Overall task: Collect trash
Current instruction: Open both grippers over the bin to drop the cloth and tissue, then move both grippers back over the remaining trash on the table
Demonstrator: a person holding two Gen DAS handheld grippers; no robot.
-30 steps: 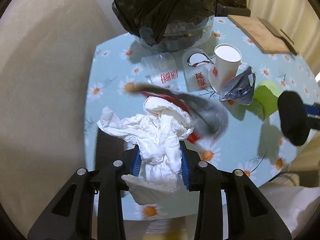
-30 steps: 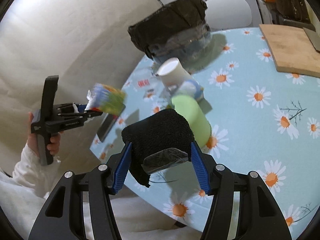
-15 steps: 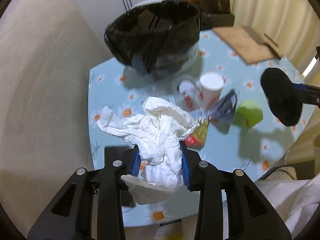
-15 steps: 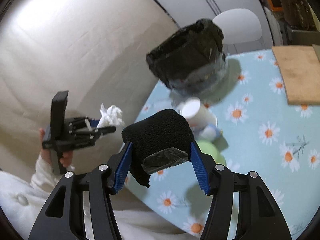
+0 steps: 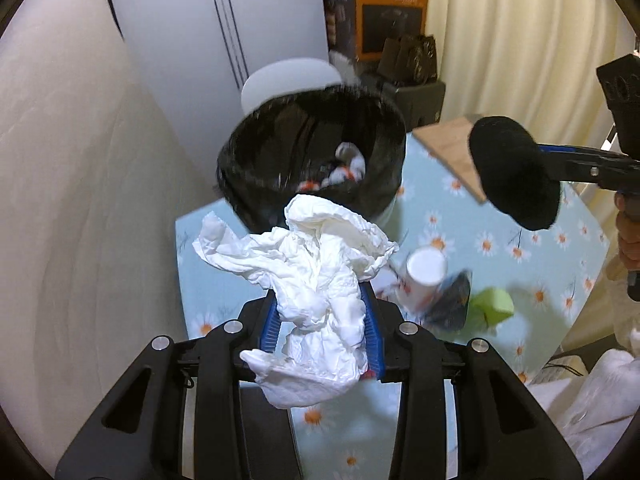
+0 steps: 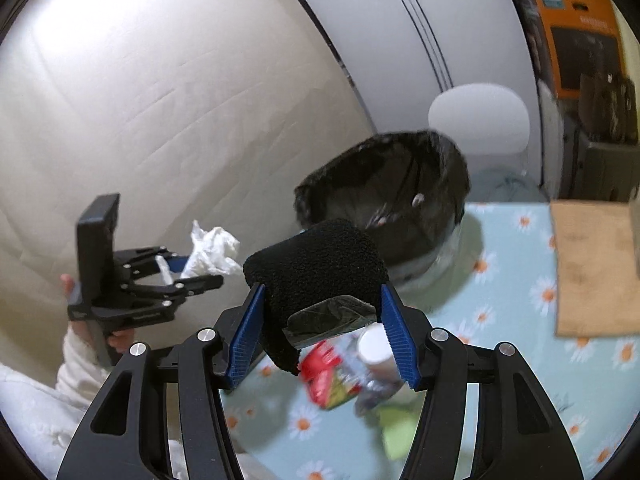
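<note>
My left gripper (image 5: 322, 320) is shut on a crumpled white tissue (image 5: 316, 272) and holds it in the air in front of the black-lined trash bin (image 5: 312, 160); it also shows in the right wrist view (image 6: 200, 268). My right gripper (image 6: 320, 328) is shut on a black sponge (image 6: 316, 264) with a dark wrapper under it, raised near the bin (image 6: 384, 200). The sponge also shows in the left wrist view (image 5: 516, 176). Some trash lies inside the bin.
On the daisy-print table (image 5: 500, 248) lie a white paper cup (image 5: 424, 272), a dark foil wrapper (image 5: 452, 300), a green piece (image 5: 492, 304) and a red-green snack packet (image 6: 328, 376). A wooden cutting board (image 6: 592, 268) lies at the far right.
Both grippers have risen and moved toward the bin with their loads. The snack packet that hung under the tissue has dropped onto the table.
</note>
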